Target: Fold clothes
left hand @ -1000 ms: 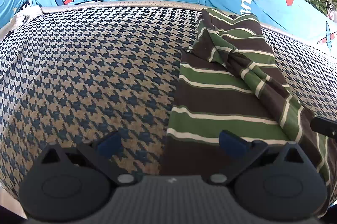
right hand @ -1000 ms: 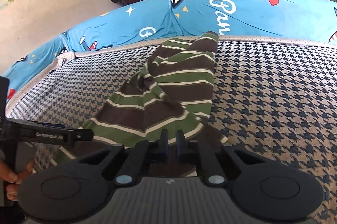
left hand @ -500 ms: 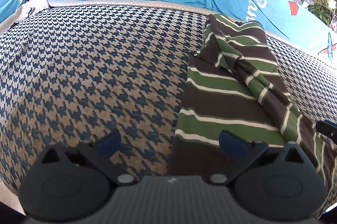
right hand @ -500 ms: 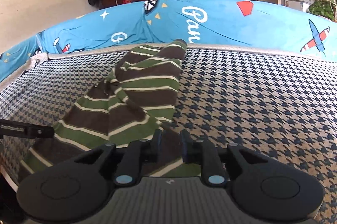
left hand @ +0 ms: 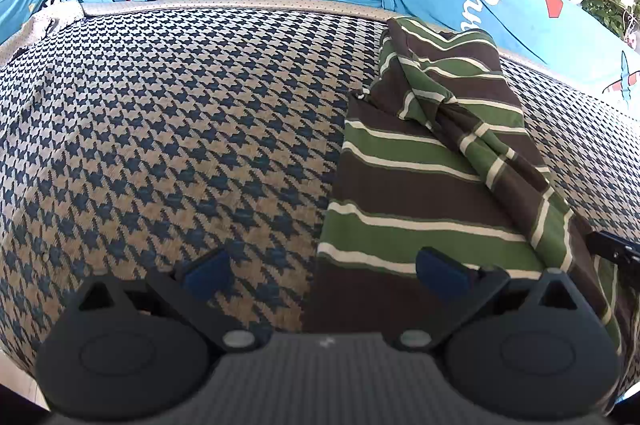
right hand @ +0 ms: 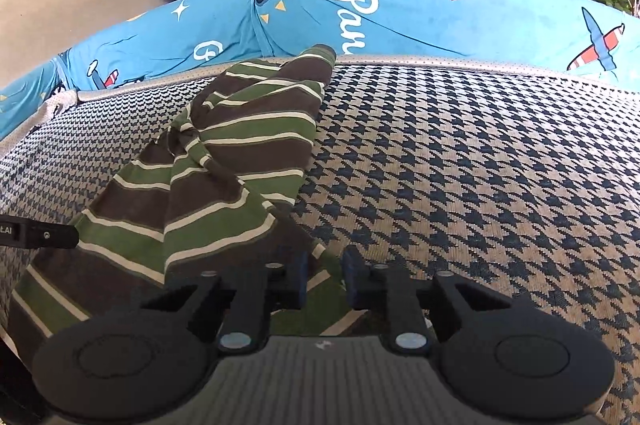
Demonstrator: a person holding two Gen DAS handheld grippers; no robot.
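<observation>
Closing over the near hem of the striped shirt [right hand: 208,193], the right gripper [right hand: 324,275] had cloth between its narrowing jaws, though the pads did not yet press on it. The left gripper [left hand: 320,271] stood wide apart with nothing in it, straddling the shirt's near left edge. Beyond them the shirt lay on the houndstooth cushion [left hand: 180,129], folded lengthwise with a twisted sleeve on top, its far end nearly reaching the blue backrest [right hand: 440,13]. The crosswise fold seemingly remained.
</observation>
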